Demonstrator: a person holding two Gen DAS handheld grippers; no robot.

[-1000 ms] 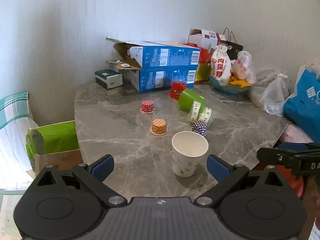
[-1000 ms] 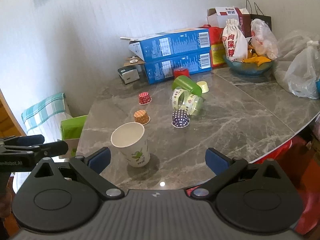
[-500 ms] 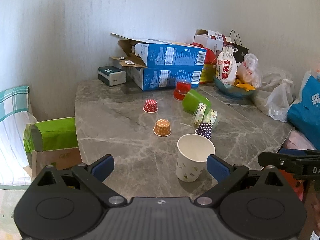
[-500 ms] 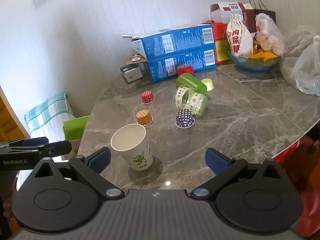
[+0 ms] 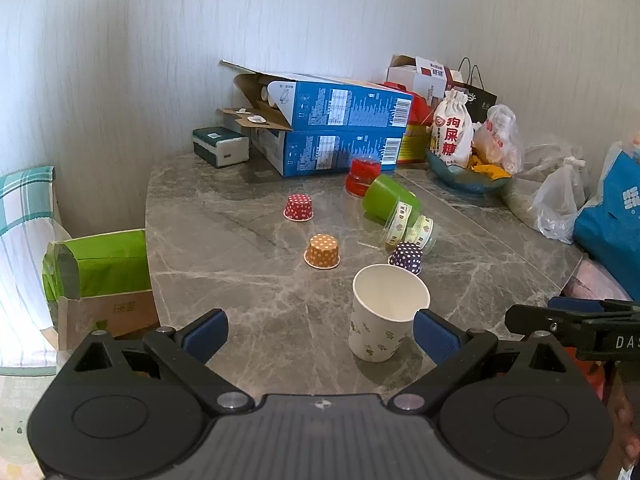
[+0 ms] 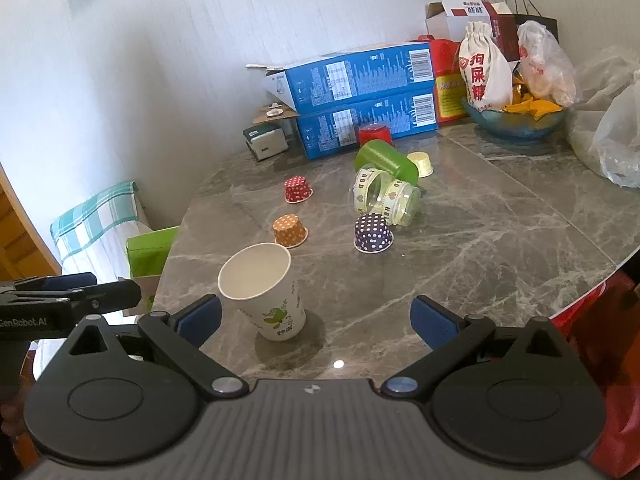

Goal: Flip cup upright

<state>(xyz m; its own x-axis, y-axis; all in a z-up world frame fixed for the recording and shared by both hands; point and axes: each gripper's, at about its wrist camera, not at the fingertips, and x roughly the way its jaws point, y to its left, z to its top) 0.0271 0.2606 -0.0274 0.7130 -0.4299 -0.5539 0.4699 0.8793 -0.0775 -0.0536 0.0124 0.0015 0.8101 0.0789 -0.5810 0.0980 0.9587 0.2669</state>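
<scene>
A white paper cup (image 5: 384,312) with green prints stands upright, mouth up, near the front edge of the grey marble table (image 5: 240,248); it also shows in the right wrist view (image 6: 266,292). My left gripper (image 5: 320,334) is open and empty, its right pad close beside the cup. My right gripper (image 6: 316,320) is open and empty, the cup just inside its left pad. Each gripper shows at the edge of the other's view.
Small dotted cups lie upside down: orange (image 5: 322,251), red (image 5: 298,207), purple (image 5: 406,257). A green cup and clear taped containers (image 5: 394,210) lie on their sides. Blue boxes (image 5: 332,128), a bowl and bags stand at the back. A green box (image 5: 100,264) sits left, off the table.
Both grippers have drawn back and risen slightly, so the cup looks a little farther off. The cup has stayed upright in place.
</scene>
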